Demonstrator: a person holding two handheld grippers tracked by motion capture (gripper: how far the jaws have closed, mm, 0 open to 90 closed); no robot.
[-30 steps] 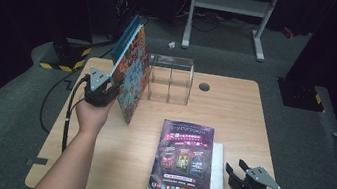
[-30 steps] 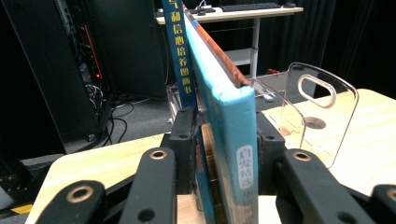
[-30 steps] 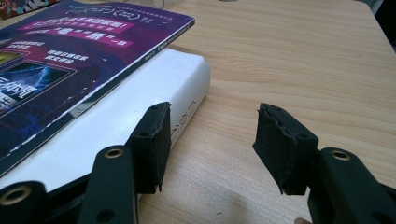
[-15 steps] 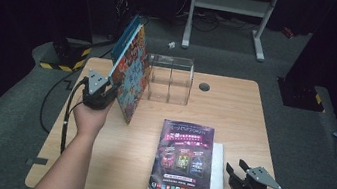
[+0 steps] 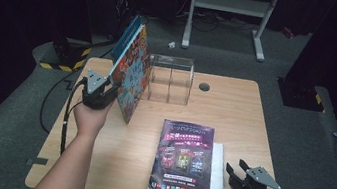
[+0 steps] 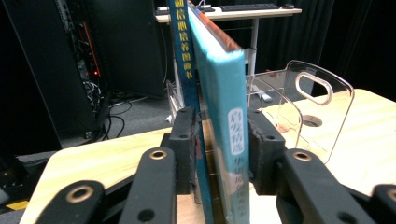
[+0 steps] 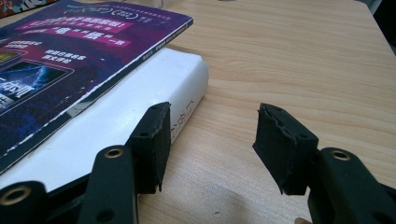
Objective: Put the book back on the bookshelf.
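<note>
Left gripper (image 5: 106, 93) fingers have just been opening slightly yet clamp two upright books (image 6: 219, 93) by the spines, tilted toward the clear holder (image 5: 170, 78), likely for slotting in. Right gripper (image 7: 210, 140) rests on the surface (image 5: 234, 114), fingers apart and empty, beside the purple magazine (image 5: 186, 160) on the white book (image 7: 140, 93).

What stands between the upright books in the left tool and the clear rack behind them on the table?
Nothing visible does. The left tool clamps two upright books at the table's left side, and the clear rack sits just to their right with bare tabletop between. The stacked books lie nearer the person, out of the path.
</note>
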